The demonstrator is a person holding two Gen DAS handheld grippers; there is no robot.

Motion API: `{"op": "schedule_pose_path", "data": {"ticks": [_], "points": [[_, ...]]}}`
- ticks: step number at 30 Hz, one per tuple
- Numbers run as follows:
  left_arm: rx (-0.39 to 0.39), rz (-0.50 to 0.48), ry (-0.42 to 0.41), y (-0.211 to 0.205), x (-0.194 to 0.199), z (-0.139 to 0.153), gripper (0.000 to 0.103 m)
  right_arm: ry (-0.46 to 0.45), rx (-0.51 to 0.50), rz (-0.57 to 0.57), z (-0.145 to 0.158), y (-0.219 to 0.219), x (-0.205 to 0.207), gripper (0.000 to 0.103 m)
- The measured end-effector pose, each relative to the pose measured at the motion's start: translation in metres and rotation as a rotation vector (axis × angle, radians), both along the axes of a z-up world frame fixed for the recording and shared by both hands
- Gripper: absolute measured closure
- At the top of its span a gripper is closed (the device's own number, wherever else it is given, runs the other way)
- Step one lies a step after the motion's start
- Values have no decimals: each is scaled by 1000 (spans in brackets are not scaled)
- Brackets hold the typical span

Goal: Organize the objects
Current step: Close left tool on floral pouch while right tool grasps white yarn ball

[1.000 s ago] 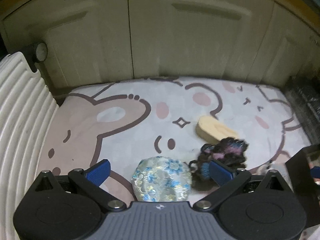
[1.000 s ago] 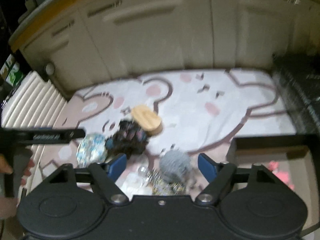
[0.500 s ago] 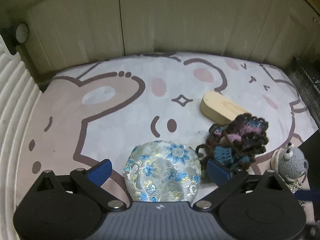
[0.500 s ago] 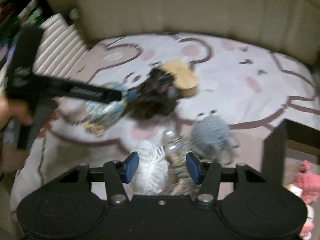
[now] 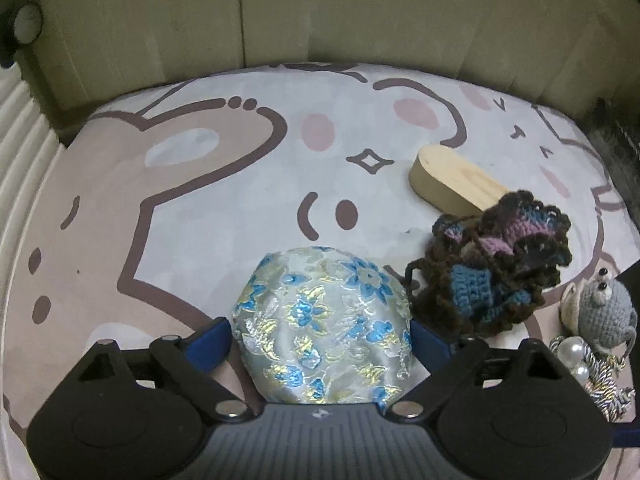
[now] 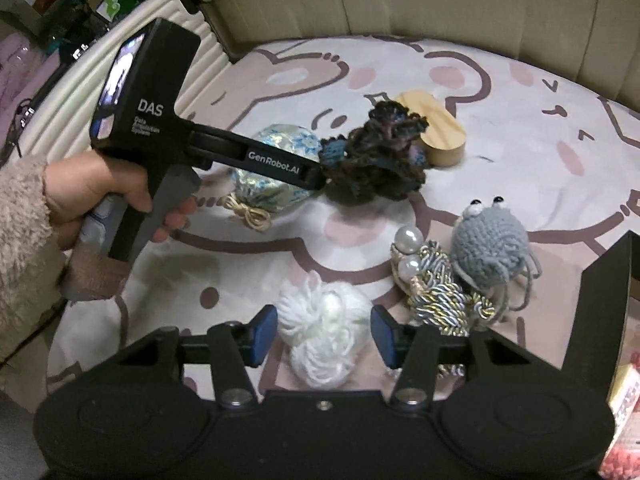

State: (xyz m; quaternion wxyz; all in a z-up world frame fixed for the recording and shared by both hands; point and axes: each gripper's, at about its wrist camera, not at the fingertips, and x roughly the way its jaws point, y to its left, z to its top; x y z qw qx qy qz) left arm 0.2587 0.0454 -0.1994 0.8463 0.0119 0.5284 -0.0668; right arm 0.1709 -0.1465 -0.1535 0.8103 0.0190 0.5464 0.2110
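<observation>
A silver pouch with blue flowers (image 5: 324,320) lies on the cartoon mat (image 5: 192,208) between the fingers of my left gripper (image 5: 320,340). Its jaws are closing, and the blue pads stand right at the pouch's sides without denting it. In the right wrist view, the same pouch (image 6: 276,192) shows behind the left tool, whose handle a hand (image 6: 100,188) holds. My right gripper (image 6: 324,334) straddles a white yarn pom-pom (image 6: 324,332). Its jaws are opening slightly, with a small gap at each pad.
A dark crocheted piece (image 5: 500,264), an oval wooden block (image 5: 452,188), a grey crocheted creature (image 6: 488,244) and a pearl-and-cord tassel (image 6: 432,284) lie close together. An open black box (image 6: 608,300) stands at the right. White ribbed panel (image 5: 20,152) left, cabinet doors (image 5: 320,20) behind.
My left gripper sank over the flowered pouch and its jaws narrowed. My right gripper swung from the grey creature to the white pom-pom and narrowed its jaws.
</observation>
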Motion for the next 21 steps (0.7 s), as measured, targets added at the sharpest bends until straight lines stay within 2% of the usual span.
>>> {"op": "schedule_pose_path", "data": {"ticks": [5,10,17,21], "points": [[4,-25,24,-2,-3,3,20,41,15,-19,-6,-1,3,47],[15,-29,70,2,-12,4,20,83,-8,-49,-18,2,7,47],[-21,46,209,18,-30,10,21,143,6,-83,-29,0,11,46],[4,39,184,20,-33,17,17,139,-13,-82,-28,5,12,48]]}}
